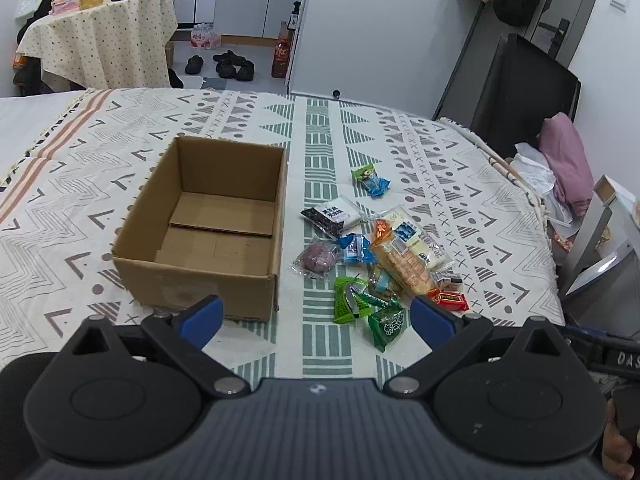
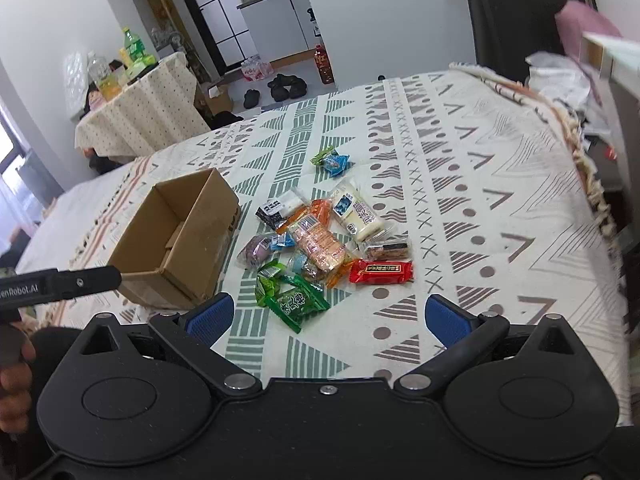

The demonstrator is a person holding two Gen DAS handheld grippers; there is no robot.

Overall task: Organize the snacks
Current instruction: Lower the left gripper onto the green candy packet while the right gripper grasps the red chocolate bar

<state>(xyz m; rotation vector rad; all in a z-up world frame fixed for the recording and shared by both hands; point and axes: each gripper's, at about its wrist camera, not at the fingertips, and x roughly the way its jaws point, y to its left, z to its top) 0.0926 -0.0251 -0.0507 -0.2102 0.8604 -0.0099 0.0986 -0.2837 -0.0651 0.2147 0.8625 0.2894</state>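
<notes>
My left claw (image 1: 316, 318) and right claw (image 2: 326, 316) both hang wide open, holding nothing. At left stands one cardboard box (image 1: 208, 232), empty; just beside it on the patterned surface (image 1: 460, 184) lies the snack pile (image 2: 320, 240), roughly a dozen packets. Sorting has not begun. Next: close on the nearest green packet (image 2: 294, 304)

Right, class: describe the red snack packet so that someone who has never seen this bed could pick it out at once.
Start at the open brown cardboard box on the patterned bedspread; the heap of snacks lies just to its right. At the heap's near right edge lies the flat rectangular red wrapper with a dark label strip. It is the only red packet, next to green ones.
</notes>
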